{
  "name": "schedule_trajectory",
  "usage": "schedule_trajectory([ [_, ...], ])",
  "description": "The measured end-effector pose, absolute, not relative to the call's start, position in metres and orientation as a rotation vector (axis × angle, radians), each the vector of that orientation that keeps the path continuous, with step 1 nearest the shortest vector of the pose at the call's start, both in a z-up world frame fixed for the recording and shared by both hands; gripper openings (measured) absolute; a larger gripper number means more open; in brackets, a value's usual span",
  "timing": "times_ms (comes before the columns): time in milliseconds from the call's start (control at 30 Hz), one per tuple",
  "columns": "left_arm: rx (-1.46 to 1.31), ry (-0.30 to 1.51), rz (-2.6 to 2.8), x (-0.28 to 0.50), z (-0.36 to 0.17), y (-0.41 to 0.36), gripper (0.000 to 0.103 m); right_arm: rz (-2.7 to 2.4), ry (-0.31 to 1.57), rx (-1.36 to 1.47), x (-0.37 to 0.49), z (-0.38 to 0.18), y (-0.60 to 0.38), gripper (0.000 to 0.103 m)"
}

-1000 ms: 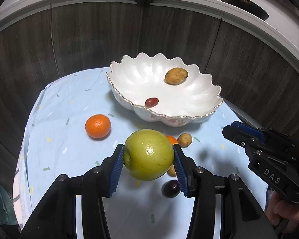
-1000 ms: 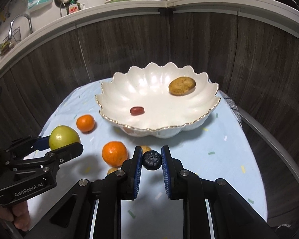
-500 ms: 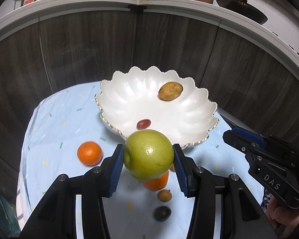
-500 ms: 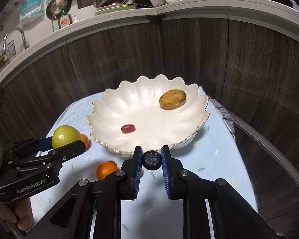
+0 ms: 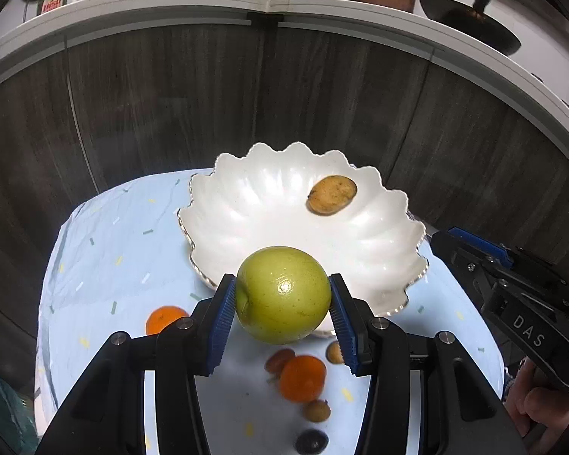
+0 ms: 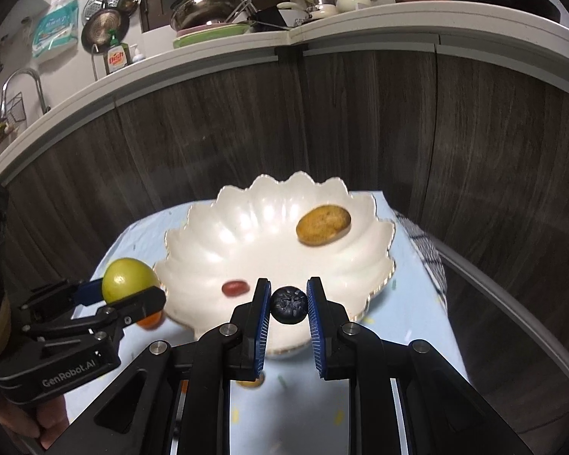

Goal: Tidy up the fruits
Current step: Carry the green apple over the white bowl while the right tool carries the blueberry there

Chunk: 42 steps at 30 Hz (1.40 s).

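My left gripper [image 5: 282, 305] is shut on a green apple [image 5: 283, 295], held in the air just before the near rim of the white scalloped bowl [image 5: 223, 227]. My right gripper [image 6: 288, 305] is shut on a small dark blueberry [image 6: 288, 304], over the bowl's [image 6: 193, 250] near rim. Inside the bowl lie a brown oval fruit [image 6: 323, 225] and a small red fruit [image 6: 234, 287]. In the right wrist view the left gripper [image 6: 113, 295] with the apple [image 6: 127, 280] hangs at the bowl's left edge.
On the light blue tablecloth [image 5: 95, 265] before the bowl lie two oranges [image 5: 302, 377] [image 5: 165, 317], small brown fruits [image 5: 316, 410] and a dark fruit [image 5: 311, 440]. Dark wood cabinet fronts [image 5: 170, 106] curve behind the table, with a cluttered counter above. A hand [image 5: 535, 405] holds the right gripper.
Both grippers have risen and moved forward toward the bowl with their fruits still held. The loose fruits on the cloth now lie lower in the left wrist view.
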<state>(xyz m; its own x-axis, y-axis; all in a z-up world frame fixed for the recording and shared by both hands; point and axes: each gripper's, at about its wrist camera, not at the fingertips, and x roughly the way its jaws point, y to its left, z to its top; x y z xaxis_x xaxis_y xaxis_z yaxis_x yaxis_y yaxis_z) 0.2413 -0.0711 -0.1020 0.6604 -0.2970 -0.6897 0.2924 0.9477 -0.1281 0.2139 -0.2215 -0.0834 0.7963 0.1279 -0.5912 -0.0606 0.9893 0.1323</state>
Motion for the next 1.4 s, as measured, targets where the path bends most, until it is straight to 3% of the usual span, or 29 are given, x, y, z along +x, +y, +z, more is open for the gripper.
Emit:
schedule_trajectory([
  [1400, 0.045, 0.842, -0.295, 0.287, -0.142, -0.104, 0.048, 0.089, 0.609, 0.093, 0.274, -0.113, -0.235, 0.021],
])
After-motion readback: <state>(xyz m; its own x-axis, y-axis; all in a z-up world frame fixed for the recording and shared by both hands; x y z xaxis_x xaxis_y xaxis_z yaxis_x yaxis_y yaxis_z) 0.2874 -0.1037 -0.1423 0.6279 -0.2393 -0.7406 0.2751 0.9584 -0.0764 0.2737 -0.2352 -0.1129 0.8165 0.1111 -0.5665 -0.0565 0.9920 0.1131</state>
